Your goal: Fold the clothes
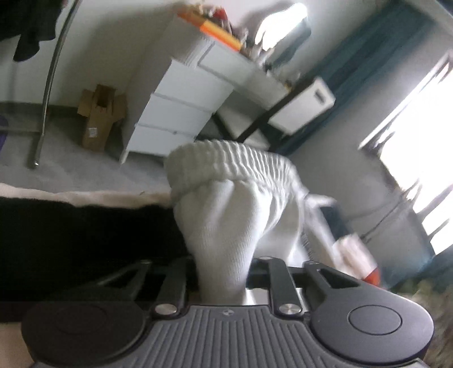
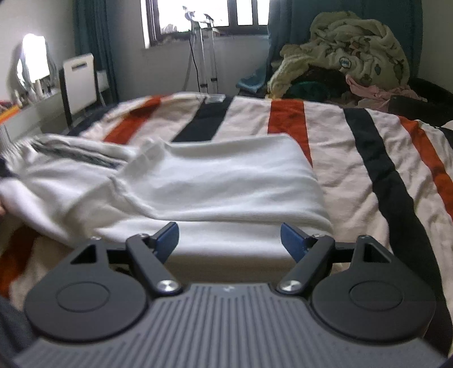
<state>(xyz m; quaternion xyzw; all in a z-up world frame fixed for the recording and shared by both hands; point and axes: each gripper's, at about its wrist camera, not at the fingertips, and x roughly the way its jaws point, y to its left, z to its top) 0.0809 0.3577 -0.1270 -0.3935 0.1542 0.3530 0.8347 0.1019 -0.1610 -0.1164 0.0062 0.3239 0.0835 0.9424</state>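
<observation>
A white knit garment [image 2: 215, 181] lies partly folded on the striped bedspread [image 2: 354, 147] in the right wrist view. My right gripper [image 2: 229, 240] is open and empty, its blue pads [image 2: 291, 240] just above the garment's near edge. In the left wrist view my left gripper [image 1: 223, 280] is shut on the garment's elastic waistband end [image 1: 235, 198] and holds it lifted in the air. The waistband bunches up and hides the fingertips.
A pile of blankets and clothes [image 2: 348, 59] sits at the far right of the bed. A white drawer unit [image 1: 181, 113], a cardboard box [image 1: 99, 116] and a metal rail [image 1: 51, 85] stand beyond the bed. A window [image 2: 198, 17] is at the back.
</observation>
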